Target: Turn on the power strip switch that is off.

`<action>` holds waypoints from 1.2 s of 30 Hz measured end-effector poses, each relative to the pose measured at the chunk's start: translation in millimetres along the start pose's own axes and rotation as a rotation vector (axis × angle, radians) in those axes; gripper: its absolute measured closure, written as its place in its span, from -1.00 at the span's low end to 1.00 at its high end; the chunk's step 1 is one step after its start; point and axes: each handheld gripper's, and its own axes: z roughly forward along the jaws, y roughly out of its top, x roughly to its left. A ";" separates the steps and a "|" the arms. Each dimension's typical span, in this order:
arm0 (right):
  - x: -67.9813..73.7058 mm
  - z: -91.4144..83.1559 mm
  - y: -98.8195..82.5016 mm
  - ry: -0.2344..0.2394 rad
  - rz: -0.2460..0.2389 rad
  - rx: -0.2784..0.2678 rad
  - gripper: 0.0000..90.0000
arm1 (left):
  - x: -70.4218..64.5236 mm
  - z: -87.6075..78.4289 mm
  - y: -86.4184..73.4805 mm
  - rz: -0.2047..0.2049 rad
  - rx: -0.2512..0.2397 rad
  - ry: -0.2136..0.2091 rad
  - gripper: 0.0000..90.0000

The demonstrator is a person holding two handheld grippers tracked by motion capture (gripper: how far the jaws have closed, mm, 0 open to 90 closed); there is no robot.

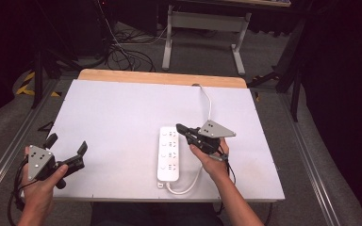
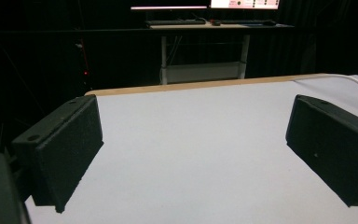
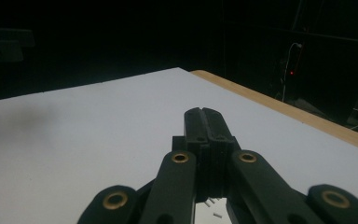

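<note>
Our right hand-held gripper [image 1: 185, 129], jaws pressed together on nothing, hovers at the right edge of the power strip [image 1: 168, 153], whose long axis runs from us toward the far side of the worktop [image 1: 113, 108]. Our left hand-held gripper [image 1: 67, 147], spread wide and empty, sits well apart at the near left corner, so we judge the right the nearer.

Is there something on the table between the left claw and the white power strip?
Nothing visible. In the high view, bare white table lies between the open left claw and the power strip. The shut right claw hovers at the strip's far right side, not in that path.
</note>
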 end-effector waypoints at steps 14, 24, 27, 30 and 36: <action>-24.8 -49.1 5.5 0.007 0.061 -0.187 1.00 | 1.0 -0.1 0.1 -0.001 0.001 0.006 -0.91; -32.3 -69.4 1.0 -0.029 0.056 -0.183 1.00 | -0.8 3.1 0.5 -0.001 -0.001 -0.003 -0.91; -32.9 -73.2 0.3 -0.048 0.050 -0.190 0.96 | -1.4 4.0 0.8 0.001 0.001 -0.006 -0.91; -32.0 -75.4 0.1 -0.055 0.053 -0.195 0.85 | -1.8 5.0 0.9 0.000 0.000 -0.012 -0.91; -31.7 -76.7 -1.1 -0.065 0.051 -0.195 0.56 | -2.3 6.6 0.8 -0.001 -0.002 -0.013 -0.90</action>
